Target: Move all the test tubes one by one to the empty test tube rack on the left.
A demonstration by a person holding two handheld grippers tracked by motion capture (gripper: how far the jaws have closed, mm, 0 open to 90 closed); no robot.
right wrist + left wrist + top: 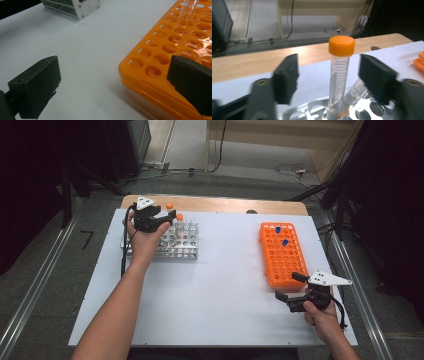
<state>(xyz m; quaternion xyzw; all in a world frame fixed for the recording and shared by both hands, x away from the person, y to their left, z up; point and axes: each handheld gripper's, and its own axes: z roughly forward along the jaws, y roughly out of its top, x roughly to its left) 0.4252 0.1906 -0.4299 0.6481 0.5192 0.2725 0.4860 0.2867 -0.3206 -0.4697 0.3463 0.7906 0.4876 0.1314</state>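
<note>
Orange-capped tube (341, 72) upright in the metal rack (182, 251), far left on the worktop (220, 290).
Orange rack (280, 265) stands right, holding two blue-capped tubes (284, 242). Left tool (329, 77) released, jaws either side of the tube, not touching. Right tool (291, 290) spread wide, empty, beside the orange rack's near edge.

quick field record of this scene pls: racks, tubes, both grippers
metal rack: far left of the white table
orange-capped tube: upright in the metal rack, between the left gripper's jaws, not touched
left gripper: open, at the metal rack
orange rack: right side, many holes unfilled
blue-capped tubes: two, at the orange rack's far end
right gripper: open, holding nothing, at the orange rack's near corner
</note>
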